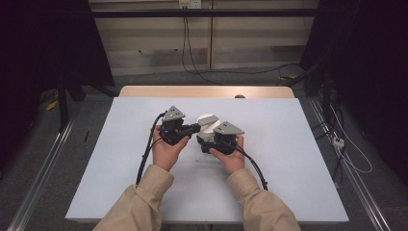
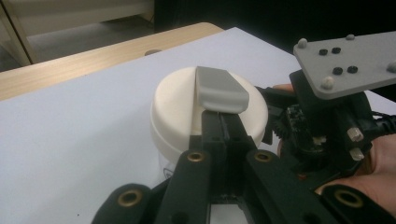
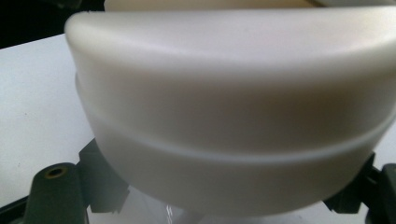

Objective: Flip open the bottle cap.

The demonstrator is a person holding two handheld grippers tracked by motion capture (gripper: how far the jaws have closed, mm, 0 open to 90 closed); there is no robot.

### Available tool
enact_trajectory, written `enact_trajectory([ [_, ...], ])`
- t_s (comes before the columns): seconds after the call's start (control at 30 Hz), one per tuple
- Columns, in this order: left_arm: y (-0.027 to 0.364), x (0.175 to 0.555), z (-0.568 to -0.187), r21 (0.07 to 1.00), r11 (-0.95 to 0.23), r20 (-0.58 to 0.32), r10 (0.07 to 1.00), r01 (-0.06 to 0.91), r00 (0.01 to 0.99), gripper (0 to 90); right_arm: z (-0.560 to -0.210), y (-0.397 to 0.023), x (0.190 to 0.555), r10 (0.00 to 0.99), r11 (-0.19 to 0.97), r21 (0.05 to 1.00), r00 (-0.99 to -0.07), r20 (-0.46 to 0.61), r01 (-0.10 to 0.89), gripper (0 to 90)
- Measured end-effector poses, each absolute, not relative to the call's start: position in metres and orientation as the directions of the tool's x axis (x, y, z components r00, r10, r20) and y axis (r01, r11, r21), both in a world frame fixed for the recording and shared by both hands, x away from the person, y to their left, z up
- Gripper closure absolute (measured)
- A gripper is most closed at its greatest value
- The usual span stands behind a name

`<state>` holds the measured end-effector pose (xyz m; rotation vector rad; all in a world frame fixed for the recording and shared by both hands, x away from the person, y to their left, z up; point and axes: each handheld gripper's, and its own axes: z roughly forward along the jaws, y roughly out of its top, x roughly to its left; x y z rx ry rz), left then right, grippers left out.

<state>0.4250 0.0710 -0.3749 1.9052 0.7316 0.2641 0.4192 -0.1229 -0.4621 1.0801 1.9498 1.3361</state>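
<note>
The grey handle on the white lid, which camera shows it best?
The left gripper view: the grey handle lies across the white lid, the left claw closed on its near end. The high view shows the lid small; the right gripper view shows its side.

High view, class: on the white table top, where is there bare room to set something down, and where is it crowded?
The white table top lies bare left of the left gripper, right of the right gripper, and along the far wooden edge. The middle is crowded: both grippers flank the round cream-lidded jar.
</note>
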Motion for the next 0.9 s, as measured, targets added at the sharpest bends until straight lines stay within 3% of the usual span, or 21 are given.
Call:
enact_trajectory([
  [0.9,0.056,0.436,-0.356,0.886,-0.300,-0.116,0.596,0.354,0.795,90.0,-0.462,-0.123,0.419,0.845,0.187,0.930,-0.535,0.012,0.316,18.8],
])
